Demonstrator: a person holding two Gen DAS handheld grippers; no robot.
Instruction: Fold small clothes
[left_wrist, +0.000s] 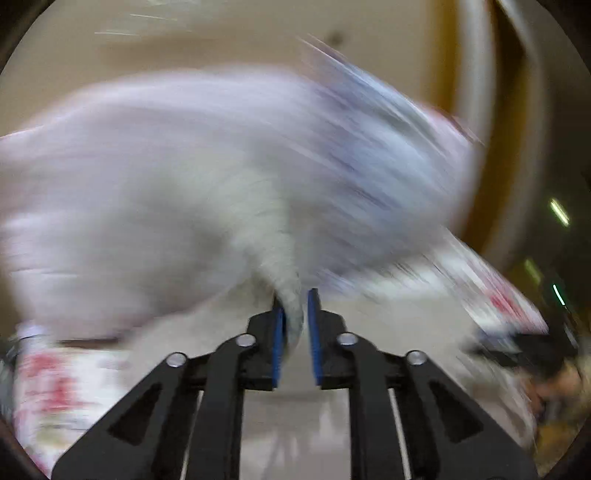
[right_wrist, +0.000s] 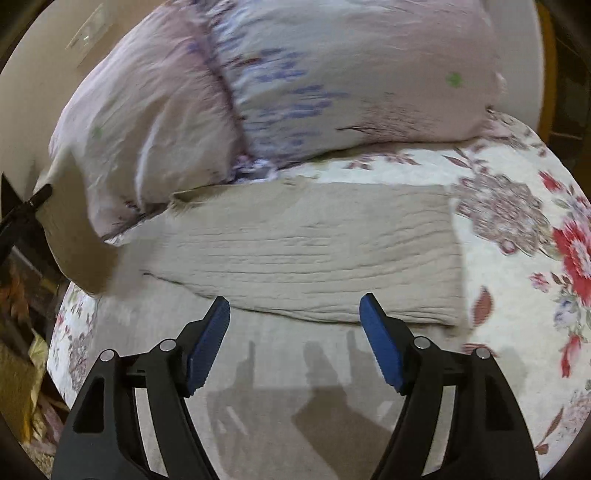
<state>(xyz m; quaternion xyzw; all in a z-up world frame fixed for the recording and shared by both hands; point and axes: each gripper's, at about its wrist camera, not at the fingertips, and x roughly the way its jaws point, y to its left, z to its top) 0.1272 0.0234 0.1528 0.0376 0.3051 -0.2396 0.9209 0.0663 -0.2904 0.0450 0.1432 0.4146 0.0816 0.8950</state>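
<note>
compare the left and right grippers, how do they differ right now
The left gripper has its jaws nearly shut on a twist of pale cloth; the right gripper has its jaws wide apart and holds nothing. The left view is smeared with motion blur, whereas the right view is fairly sharp, over a beige garment lying on the bed. Both have black arms and blue pads.
</note>
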